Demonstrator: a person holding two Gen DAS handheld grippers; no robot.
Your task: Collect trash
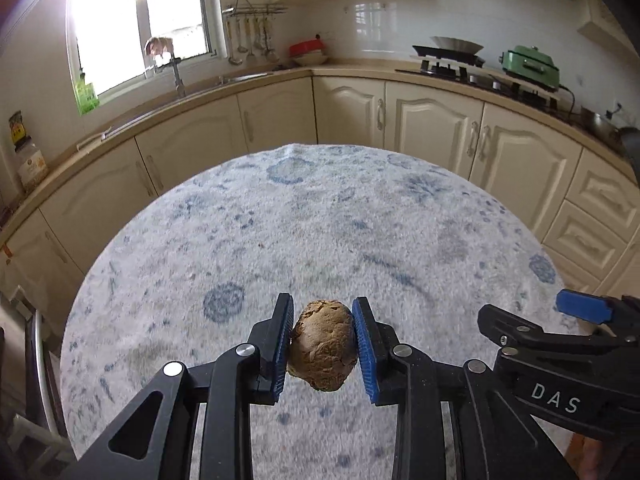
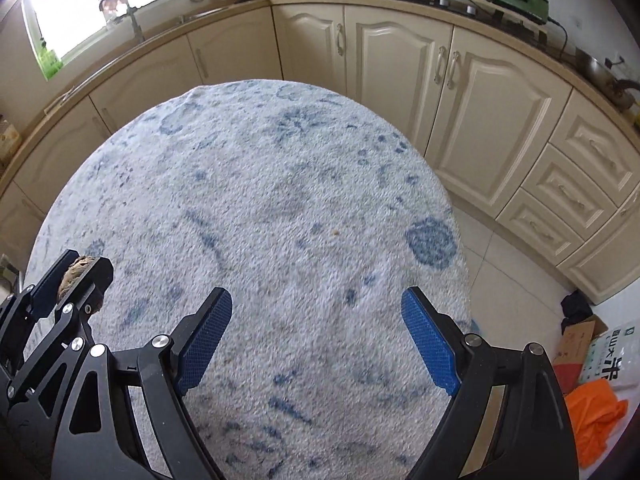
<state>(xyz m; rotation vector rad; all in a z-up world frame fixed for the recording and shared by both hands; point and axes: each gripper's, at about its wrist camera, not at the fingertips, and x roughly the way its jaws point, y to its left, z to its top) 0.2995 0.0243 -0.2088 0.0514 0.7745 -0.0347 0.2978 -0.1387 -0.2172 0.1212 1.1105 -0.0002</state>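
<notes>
A brown crumpled lump of trash [image 1: 323, 346] is pinched between the blue pads of my left gripper [image 1: 322, 308], which is shut on it and holds it above the round white-and-blue rug-covered table [image 1: 312, 220]. The same lump [image 2: 76, 272] and left gripper [image 2: 78, 264] show at the left edge of the right wrist view. My right gripper [image 2: 316, 300] stands open over the table [image 2: 260, 184] with nothing between its fingers. Part of the right gripper [image 1: 576, 328] shows at the right of the left wrist view. A tiny tan crumb [image 2: 335, 232] lies on the table.
Cream kitchen cabinets [image 2: 400, 92] curve around behind the table. The counter holds a sink with tap [image 1: 178, 76], a gas hob [image 1: 452, 64] and a green appliance [image 1: 532, 66]. On the tiled floor at right lie an orange bag [image 2: 596, 416], a cardboard box [image 2: 576, 340] and a printed packet [image 2: 612, 360].
</notes>
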